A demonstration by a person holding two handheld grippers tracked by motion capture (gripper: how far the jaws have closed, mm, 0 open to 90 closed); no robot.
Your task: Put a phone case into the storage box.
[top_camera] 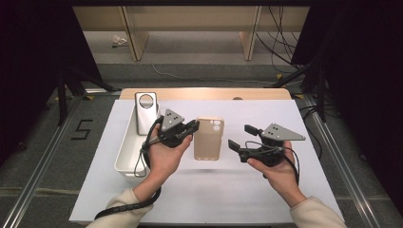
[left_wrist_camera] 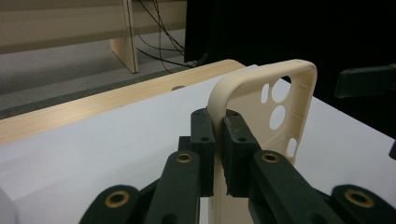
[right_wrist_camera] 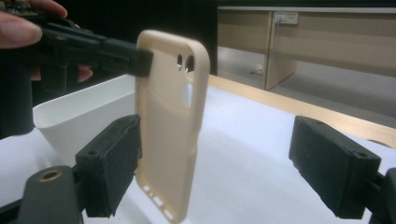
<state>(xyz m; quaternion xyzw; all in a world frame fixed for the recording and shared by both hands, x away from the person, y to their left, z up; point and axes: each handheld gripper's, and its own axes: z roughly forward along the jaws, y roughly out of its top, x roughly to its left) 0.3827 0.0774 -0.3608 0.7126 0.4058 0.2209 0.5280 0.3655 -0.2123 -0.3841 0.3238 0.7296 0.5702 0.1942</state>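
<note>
A beige phone case (top_camera: 209, 138) hangs just above the white table, casting a shadow below it. My left gripper (top_camera: 194, 127) is shut on its left rim, near the camera holes. In the left gripper view both pads pinch the case (left_wrist_camera: 275, 109) edge at the left gripper (left_wrist_camera: 218, 135). My right gripper (top_camera: 241, 136) stands open to the right of the case. In the right gripper view the case (right_wrist_camera: 168, 130) is upright between the open jaws of the right gripper (right_wrist_camera: 222, 163), close to the left pad (right_wrist_camera: 112, 163) and far from the right pad (right_wrist_camera: 331, 165).
A white bin (top_camera: 124, 147) sits at the table's left, with a silver phone (top_camera: 146, 112) leaning in its far end. The bin (right_wrist_camera: 79, 116) also lies behind the case in the right gripper view. A wooden strip (top_camera: 204, 93) edges the far side of the table.
</note>
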